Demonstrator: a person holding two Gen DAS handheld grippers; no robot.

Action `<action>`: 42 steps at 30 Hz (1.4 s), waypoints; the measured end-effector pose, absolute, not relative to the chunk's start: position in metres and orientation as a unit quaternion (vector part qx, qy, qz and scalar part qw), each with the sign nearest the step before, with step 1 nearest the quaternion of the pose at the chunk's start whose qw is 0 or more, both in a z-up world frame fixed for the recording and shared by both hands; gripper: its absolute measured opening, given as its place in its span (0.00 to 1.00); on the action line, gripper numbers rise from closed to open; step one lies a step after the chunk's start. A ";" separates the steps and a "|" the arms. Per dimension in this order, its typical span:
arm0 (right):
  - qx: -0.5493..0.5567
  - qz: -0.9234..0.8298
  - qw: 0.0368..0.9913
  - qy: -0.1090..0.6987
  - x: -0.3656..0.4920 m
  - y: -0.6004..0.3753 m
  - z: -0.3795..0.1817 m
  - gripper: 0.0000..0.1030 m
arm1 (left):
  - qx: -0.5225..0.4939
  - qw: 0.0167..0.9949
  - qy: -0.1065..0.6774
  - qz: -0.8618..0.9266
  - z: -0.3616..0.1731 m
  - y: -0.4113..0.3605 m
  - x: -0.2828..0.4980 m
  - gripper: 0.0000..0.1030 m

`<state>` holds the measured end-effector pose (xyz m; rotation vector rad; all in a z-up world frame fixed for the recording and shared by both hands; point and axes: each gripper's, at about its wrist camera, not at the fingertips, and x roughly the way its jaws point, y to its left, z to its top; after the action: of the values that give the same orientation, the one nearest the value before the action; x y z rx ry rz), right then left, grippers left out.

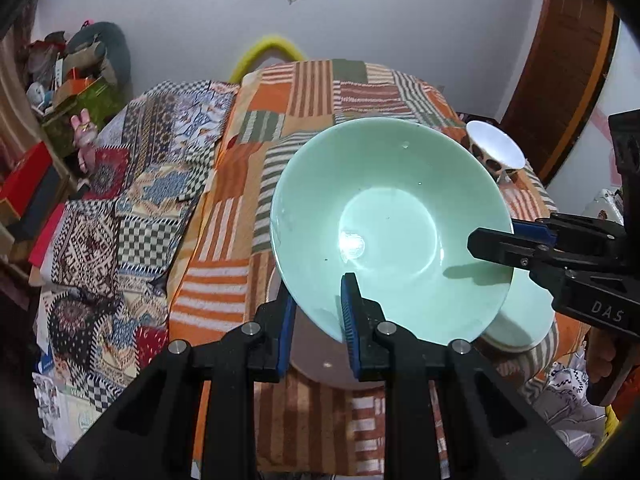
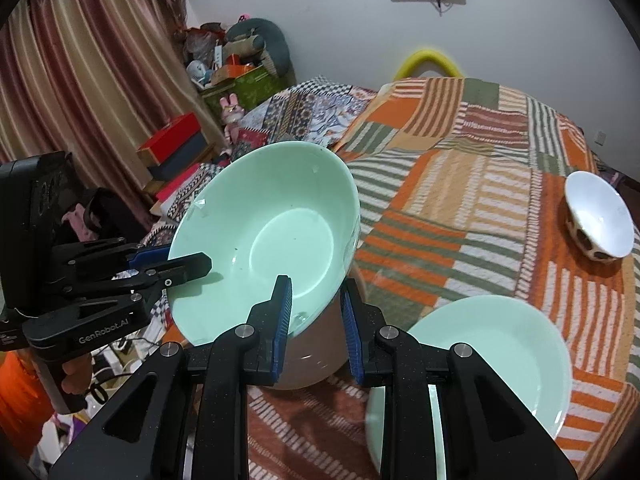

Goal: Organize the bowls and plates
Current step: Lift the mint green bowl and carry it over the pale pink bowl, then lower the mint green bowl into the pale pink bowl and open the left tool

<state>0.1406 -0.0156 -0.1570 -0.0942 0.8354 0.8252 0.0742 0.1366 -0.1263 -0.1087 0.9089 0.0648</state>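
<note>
A large mint-green bowl (image 1: 392,224) (image 2: 272,236) hangs tilted above the table, held by both grippers at its rim. My left gripper (image 1: 320,292) (image 2: 188,260) is shut on the near-left rim, one pad inside and one outside. At the opposite edge my right gripper (image 2: 316,284) (image 1: 492,236) is shut on the rim the same way. A pale brown dish (image 1: 328,364) (image 2: 316,360) sits right under the bowl, mostly hidden. A mint-green plate (image 2: 488,360) (image 1: 524,320) lies on the table to the right. A white bowl with brown spots outside (image 2: 600,220) (image 1: 496,148) stands further back right.
The table wears an orange, green and white striped patchwork cloth (image 2: 460,200) (image 1: 280,128). A second patterned cloth (image 1: 132,200) covers a surface at the left. Boxes, toys and a curtain (image 2: 80,80) crowd the left wall. A wooden door (image 1: 560,72) stands at the right.
</note>
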 end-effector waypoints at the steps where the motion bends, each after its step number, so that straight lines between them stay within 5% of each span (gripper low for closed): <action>1: -0.045 0.390 0.830 0.396 0.139 -0.014 -0.159 0.22 | -0.054 0.895 0.442 0.033 -0.130 0.139 0.073 0.21; 21: -0.061 0.381 0.799 0.461 0.136 0.007 -0.206 0.22 | -0.069 0.860 0.504 0.038 -0.198 0.151 0.079 0.21; 42: -0.094 0.377 0.788 0.477 0.134 0.017 -0.220 0.24 | -0.025 0.853 0.518 0.057 -0.213 0.149 0.082 0.22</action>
<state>0.1337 0.0171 -0.2201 -0.2026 1.0275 0.8121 0.0822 0.1492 -0.2134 -0.0523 1.0907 0.1189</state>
